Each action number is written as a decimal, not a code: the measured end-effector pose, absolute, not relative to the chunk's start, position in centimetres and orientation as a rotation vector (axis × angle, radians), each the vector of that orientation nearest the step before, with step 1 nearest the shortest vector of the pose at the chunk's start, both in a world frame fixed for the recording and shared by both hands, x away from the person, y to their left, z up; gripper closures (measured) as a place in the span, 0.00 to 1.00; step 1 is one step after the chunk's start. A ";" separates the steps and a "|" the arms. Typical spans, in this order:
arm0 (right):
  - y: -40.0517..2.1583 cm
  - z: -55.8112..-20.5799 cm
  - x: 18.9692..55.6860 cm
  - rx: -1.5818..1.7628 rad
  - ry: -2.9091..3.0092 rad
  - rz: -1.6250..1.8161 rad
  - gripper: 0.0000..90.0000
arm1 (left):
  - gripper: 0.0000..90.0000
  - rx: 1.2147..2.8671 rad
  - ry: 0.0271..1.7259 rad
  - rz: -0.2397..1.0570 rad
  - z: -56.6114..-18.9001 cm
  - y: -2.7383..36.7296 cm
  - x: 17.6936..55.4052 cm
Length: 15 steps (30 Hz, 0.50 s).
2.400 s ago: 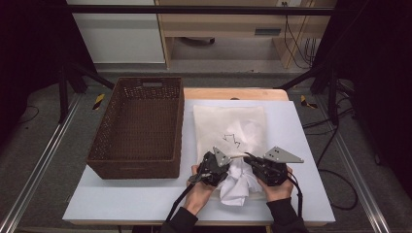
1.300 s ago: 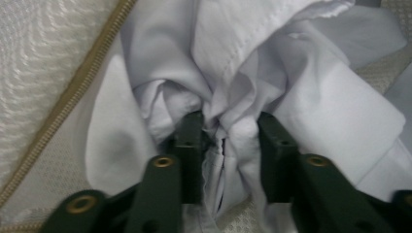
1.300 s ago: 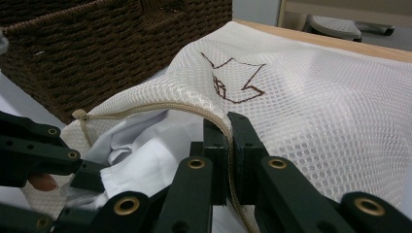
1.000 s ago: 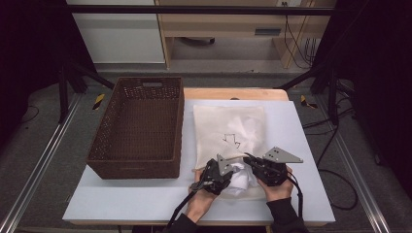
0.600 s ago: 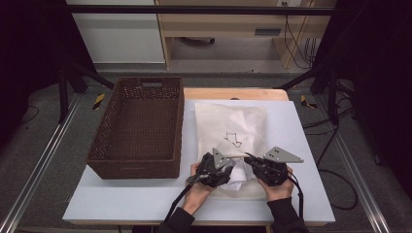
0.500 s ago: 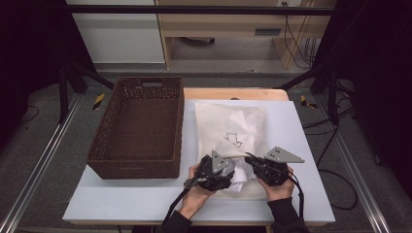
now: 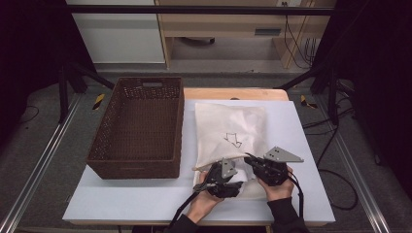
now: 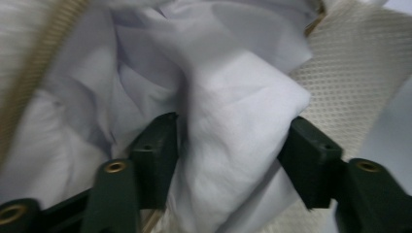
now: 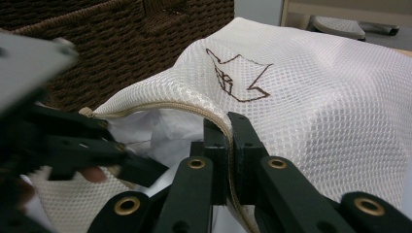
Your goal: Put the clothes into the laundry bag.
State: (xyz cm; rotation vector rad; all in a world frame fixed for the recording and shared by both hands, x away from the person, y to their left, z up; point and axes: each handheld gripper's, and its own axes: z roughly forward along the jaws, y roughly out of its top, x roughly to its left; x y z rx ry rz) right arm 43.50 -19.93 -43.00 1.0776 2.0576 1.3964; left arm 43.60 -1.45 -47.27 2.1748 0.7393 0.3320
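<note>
My right gripper (image 9: 228, 141) pinches the mesh bag's (image 9: 316, 92) zipper edge; left gripper (image 8: 228, 150), just closing, straddles white cloth (image 8: 228, 145) directly ahead, unclamped.

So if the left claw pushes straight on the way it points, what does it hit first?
The white cloth: a fold already bulges between the left claw jaws. Behind it lies the mesh bag, though depth there is hard to judge.

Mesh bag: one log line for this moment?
right gripper shut on mesh bag zipper edge | left gripper jaws closing around white cloth at mouth
</note>
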 end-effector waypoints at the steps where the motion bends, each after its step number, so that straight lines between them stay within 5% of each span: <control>1: -19.9 -43.0 43.5 1.078 2.058 1.397 0.97 | 0.57 2.192 0.736 0.336 -47.5 -1.8 43.8; 6: -20.0 -42.9 43.4 1.079 2.060 1.401 0.97 | 0.90 2.179 0.777 0.379 -46.6 -2.4 45.0; 12: -19.9 -42.9 43.4 1.077 2.060 1.406 0.97 | 0.93 2.180 0.778 0.527 -47.2 -3.0 47.5; 15: -20.0 -42.9 43.5 1.086 2.058 1.400 0.97 | 0.92 2.164 0.787 0.498 -47.6 -2.7 48.2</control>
